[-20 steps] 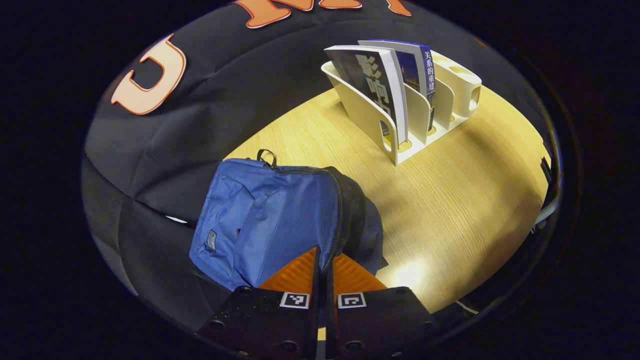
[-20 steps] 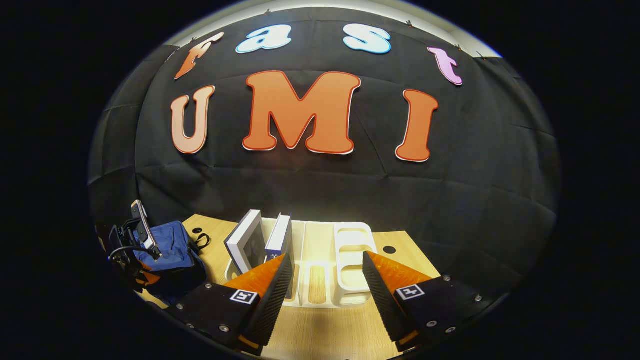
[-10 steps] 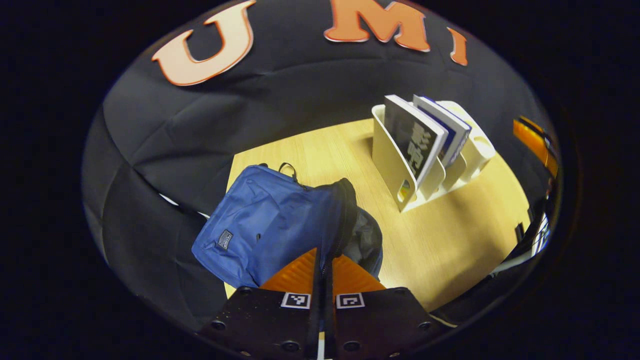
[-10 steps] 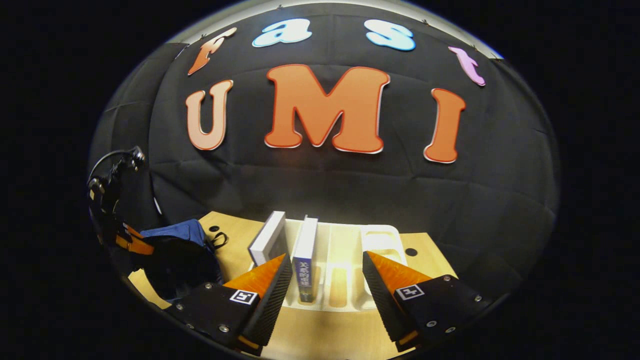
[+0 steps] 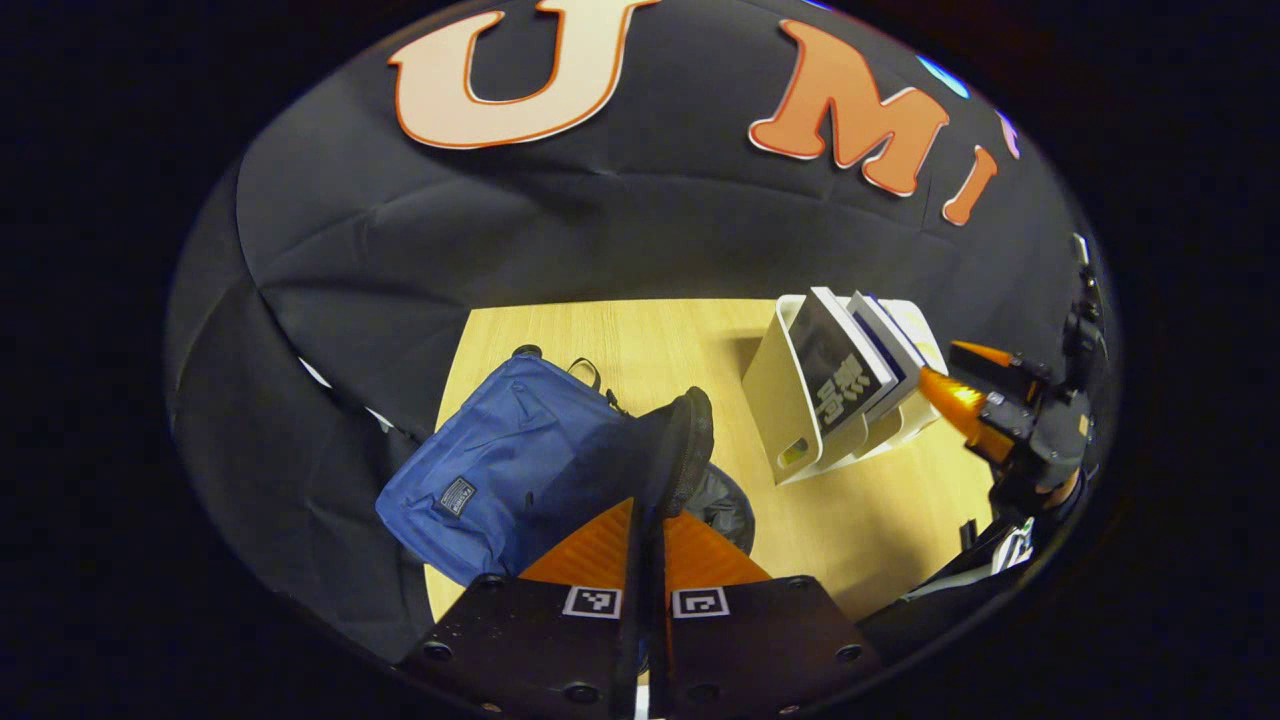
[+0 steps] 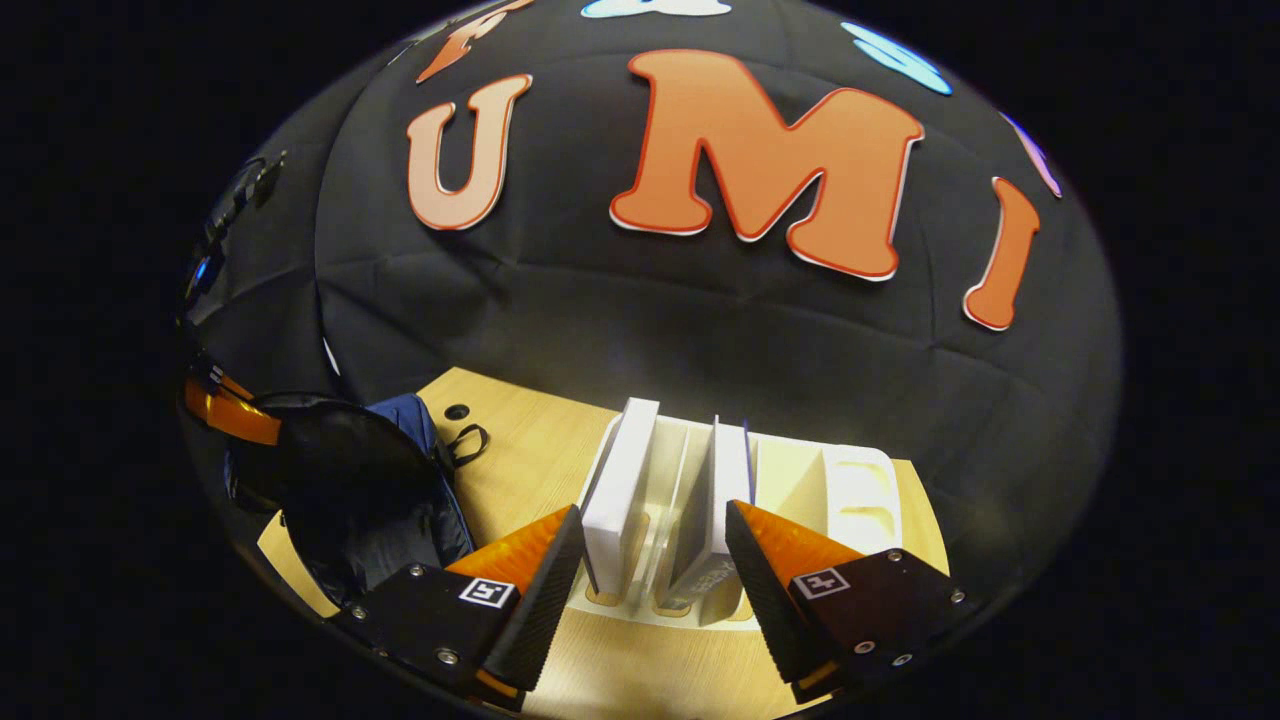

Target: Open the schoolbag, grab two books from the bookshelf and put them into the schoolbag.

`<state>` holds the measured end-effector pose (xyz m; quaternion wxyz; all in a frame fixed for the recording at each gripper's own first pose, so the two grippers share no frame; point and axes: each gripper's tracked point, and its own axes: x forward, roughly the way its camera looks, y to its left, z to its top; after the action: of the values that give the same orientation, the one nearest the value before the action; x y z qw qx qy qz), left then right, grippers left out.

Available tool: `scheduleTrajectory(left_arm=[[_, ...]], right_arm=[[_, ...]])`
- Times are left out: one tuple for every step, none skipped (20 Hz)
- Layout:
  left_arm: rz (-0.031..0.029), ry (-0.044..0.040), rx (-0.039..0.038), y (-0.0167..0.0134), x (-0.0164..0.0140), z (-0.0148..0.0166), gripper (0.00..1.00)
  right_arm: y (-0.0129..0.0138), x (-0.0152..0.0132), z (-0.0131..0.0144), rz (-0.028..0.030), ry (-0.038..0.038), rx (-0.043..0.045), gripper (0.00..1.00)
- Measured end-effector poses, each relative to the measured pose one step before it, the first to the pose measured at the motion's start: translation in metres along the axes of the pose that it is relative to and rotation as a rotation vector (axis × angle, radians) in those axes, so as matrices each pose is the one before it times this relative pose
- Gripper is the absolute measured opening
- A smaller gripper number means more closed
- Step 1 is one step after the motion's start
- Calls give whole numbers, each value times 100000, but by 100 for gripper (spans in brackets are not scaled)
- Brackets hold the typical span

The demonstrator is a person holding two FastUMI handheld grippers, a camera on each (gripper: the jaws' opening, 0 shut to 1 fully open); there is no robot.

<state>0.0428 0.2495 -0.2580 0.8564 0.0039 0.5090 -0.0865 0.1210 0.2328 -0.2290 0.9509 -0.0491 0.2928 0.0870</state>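
Left gripper [image 5: 648,520] pinched closed on blue schoolbag [image 5: 520,470] flap, lower centre. Right gripper [image 6: 645,555] wide open, empty, straddling both books [image 6: 620,495] in white bookshelf [image 6: 860,500]. Centre on one, then close.

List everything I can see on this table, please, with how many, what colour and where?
schoolbag: one, blue, at the table's left end, its flap lifted
books: two, pale page edges, standing in the bookshelf's left slots
bookshelf: one, white, toward the back of the table
table: one, light wood, in front of the black cloth wall
left gripper: fingers closed on the schoolbag's flap edge
right gripper: open, in front of the books, one finger on either side of them
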Motion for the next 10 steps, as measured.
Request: scheduleTrajectory(left_arm=[[-2383,-83,-1415,-117,237,384,4],[-1882,192,-254,-163,-1,-159,5],[-1175,77,838,-44,82,293,5],[-817,-503,770,176,219,339,0],[311,393,910,157,96,366,5],[-352,-466,746,-8,8,226,5],[-152,-64,1242,-4,55,163,5],[-457,-120,613,-7,88,112,5],[-522,203,789,9,36,87,4],[-682,-34,321,-4,-33,-9,5]], right_arm=[[388,794,349,290,2389,34,86],[298,838,168,-56,2760,863,85],[485,777,291,1042,2704,1094,86],[307,952,117,-214,3421,1283,85],[217,1021,28,-108,3486,724,86],[-228,983,-370,-1913,4205,206,85],[-45,851,-180,-1340,3114,-321,85],[341,760,-68,-113,2789,393,86],[8,686,-202,-152,3068,284,86],[-42,912,-233,-835,2924,92,86]])
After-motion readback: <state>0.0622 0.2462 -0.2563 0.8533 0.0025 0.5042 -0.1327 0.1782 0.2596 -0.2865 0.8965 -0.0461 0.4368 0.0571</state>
